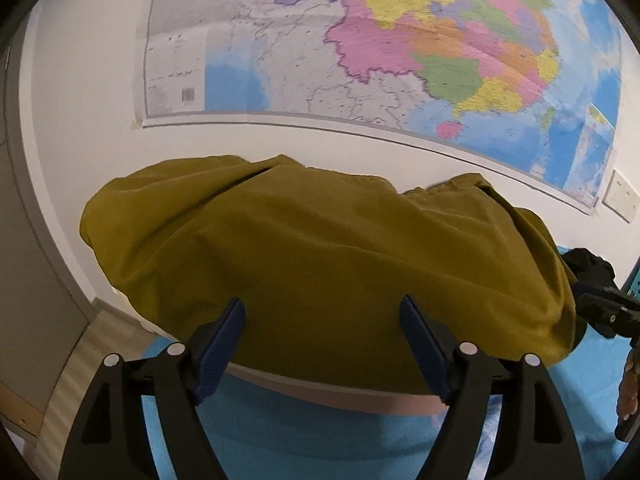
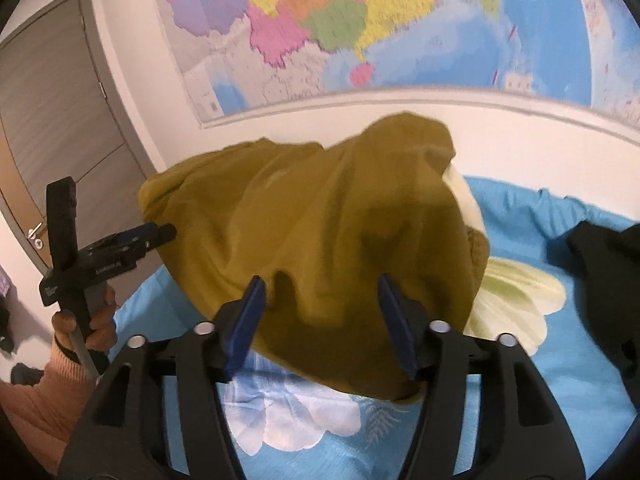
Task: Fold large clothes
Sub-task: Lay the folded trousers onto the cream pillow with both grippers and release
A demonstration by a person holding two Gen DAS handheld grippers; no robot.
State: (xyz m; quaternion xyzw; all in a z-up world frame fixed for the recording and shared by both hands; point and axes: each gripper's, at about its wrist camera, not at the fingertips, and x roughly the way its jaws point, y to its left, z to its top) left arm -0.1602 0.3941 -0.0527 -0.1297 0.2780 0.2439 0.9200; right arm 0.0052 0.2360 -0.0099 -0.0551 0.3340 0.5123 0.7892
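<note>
behind the work area a large coloured wall map hangs on a white wall, with a grey door off to one side. below it lies a blue floral bedsheet, and the olive garment sits on it in a rounded, part-folded heap; a dark garment lies well apart at the far edge.

my left gripper stands wide open with its blue pads either side of the near edge of the olive cloth, pressing on nothing. my right gripper is also open, pads apart over the near hem, gripping nothing. a person's hand in an orange sleeve carries the left tool.

risks, in my judgement: the heap is puffed and uneven, so it could spring open or slump sideways now that neither tool restrains it. closing on the bulge could catch only the top layer, or pinch the sheet with it, and drag the fold askew.
</note>
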